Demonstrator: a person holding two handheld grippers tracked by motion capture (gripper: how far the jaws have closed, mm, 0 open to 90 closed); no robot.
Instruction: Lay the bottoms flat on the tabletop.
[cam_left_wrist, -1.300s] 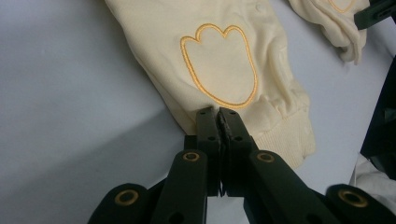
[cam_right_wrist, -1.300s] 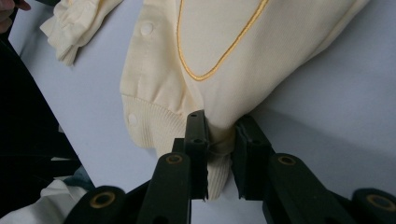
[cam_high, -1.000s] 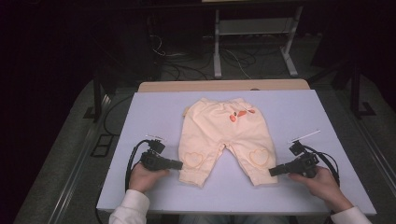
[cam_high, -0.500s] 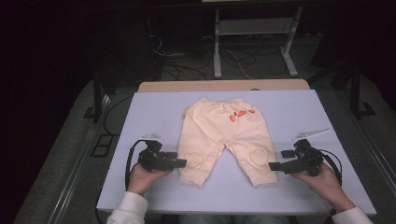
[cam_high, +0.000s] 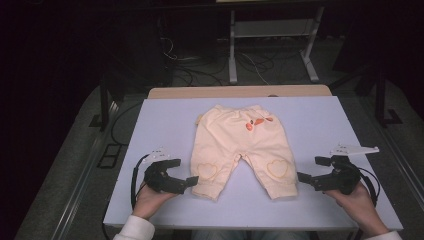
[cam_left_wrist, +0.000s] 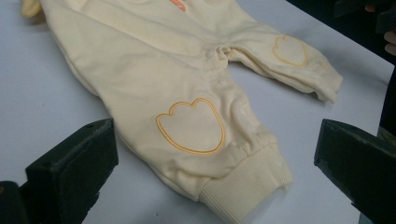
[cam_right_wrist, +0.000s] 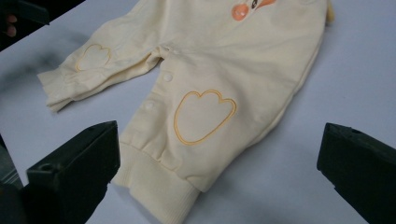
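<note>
The left gripper (cam_high: 192, 181) and right gripper (cam_high: 302, 177) sit low at the near edge, each held in 1 hand, pointing inward, their jaws just opened wide and gripping nothing.

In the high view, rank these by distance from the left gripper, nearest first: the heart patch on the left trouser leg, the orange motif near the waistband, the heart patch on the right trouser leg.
From the left gripper:
1. Heart patch on the left trouser leg, just beside the gripper's tips.
2. Heart patch on the right trouser leg, across the crotch gap, toward the right gripper.
3. Orange motif, up near the waistband, far side of the trousers.
</note>
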